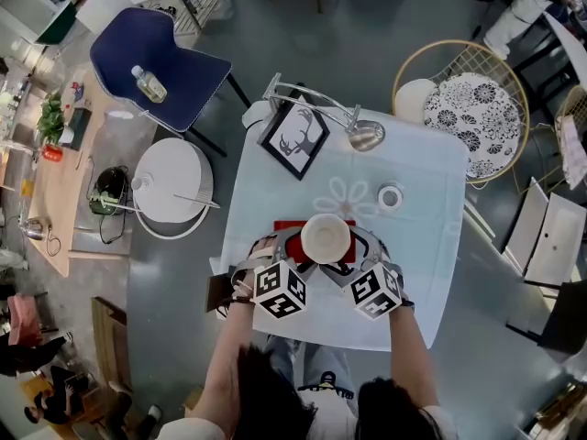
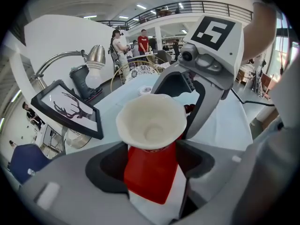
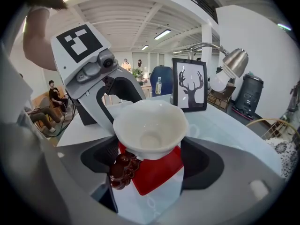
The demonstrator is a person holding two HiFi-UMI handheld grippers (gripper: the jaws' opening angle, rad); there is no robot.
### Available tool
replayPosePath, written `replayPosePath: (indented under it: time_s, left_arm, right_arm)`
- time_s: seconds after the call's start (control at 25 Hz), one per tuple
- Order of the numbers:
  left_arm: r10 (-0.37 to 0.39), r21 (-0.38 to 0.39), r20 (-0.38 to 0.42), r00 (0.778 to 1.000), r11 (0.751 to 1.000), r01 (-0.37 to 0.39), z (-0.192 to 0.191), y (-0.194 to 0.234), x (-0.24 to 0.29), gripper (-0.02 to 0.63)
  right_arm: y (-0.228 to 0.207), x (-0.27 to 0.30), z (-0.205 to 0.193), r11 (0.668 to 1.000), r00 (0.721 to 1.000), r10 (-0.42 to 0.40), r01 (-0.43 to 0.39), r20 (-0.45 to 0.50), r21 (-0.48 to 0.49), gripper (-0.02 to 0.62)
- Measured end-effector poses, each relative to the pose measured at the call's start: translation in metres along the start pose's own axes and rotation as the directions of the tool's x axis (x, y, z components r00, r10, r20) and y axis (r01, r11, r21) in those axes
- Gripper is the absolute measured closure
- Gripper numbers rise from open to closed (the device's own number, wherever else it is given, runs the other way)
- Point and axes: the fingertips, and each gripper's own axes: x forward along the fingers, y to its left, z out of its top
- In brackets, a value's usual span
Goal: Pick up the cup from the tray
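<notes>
Empty white cup [image 1: 326, 237], wavy flared rim

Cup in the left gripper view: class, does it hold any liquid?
No, the cup is empty, its white inside bare down to the bottom.

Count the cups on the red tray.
1: the white cup sits on the red tray near the table's front edge. Part of the tray is covered, so another could be hidden.
</notes>
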Motion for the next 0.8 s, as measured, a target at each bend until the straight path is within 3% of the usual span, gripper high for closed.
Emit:
replayPosePath:
  time_s: [0.44, 0.8]
  left_arm:
    - [0.004, 0.017, 0.025, 1.000, 1.000, -0.004, 0.008, 0.002, -0.011, 0.287]
    - [-0.026, 0.090, 0.069, 0.997, 0.996, 0.020, 0.045, -0.016, -0.023, 0.287]
  right_arm:
    - [0.000, -0.010, 0.010, 1.000, 0.999, -0.028, 0.029, 0.026, -0.007, 0.176]
    - [-0.007, -0.051, 0.004, 0.995, 0.995, -0.101, 0.101, 0.025, 0.009, 0.175]
